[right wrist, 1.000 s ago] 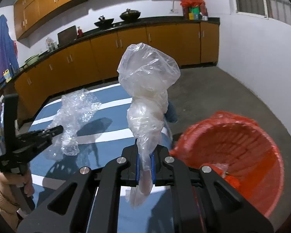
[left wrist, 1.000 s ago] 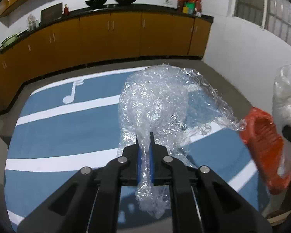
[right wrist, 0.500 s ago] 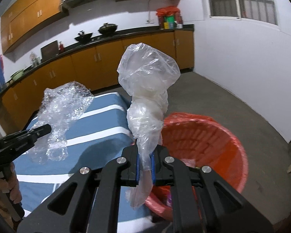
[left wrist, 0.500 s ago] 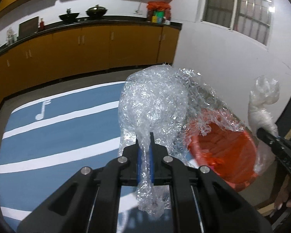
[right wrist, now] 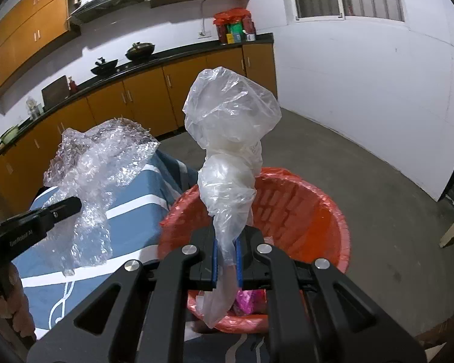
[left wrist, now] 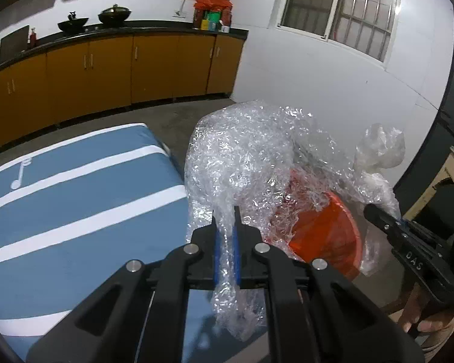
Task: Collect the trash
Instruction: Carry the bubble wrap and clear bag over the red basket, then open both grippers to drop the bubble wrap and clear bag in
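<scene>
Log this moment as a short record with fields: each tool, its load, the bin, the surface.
left tool: shut on bubble wrap
right tool: shut on clear plastic bag
bin: orange basket with orange liner, on the floor beside the table
bin contents: some pink trash
surface: blue tablecloth with white stripes

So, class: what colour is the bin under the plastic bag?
Orange-red bin, clearest in the right wrist view.

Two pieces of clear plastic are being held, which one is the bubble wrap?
The one in the left tongs: the bubble wrap is crinkly and covered in small glinting bubbles. The plastic bag in the right tongs is smooth, milky film.
</scene>
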`<action>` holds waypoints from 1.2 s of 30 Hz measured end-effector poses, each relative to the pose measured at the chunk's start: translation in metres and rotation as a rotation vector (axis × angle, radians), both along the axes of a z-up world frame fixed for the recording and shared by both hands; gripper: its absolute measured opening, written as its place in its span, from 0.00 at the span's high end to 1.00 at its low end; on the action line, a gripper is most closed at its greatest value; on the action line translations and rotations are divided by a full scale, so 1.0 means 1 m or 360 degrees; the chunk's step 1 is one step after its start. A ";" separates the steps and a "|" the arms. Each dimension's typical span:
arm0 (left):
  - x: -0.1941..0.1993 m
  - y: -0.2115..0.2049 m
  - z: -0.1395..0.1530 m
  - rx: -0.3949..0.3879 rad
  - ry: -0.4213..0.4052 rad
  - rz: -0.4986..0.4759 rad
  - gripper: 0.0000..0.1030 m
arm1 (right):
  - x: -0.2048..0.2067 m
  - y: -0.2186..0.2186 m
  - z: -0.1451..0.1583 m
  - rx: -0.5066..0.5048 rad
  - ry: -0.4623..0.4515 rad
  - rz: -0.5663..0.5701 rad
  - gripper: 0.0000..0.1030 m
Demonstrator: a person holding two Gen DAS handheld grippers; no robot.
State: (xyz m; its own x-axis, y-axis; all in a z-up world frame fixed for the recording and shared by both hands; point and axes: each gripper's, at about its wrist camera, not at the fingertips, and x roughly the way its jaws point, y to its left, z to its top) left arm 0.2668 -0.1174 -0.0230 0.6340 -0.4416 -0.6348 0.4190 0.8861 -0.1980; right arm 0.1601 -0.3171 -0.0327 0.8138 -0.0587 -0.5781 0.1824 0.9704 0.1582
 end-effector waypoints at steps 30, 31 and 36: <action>0.033 -0.075 -0.055 -0.0045 0.0247 -0.0182 0.72 | 0.009 -0.040 -0.015 0.0186 0.0049 -0.0129 0.80; 0.033 -0.075 -0.057 -0.0043 0.0257 -0.0179 0.70 | 0.008 -0.040 -0.016 0.0187 0.0047 -0.0131 0.74; 0.033 -0.064 -0.062 -0.0034 0.0273 -0.0135 0.63 | -0.003 -0.043 -0.014 0.0165 0.0032 -0.0151 0.54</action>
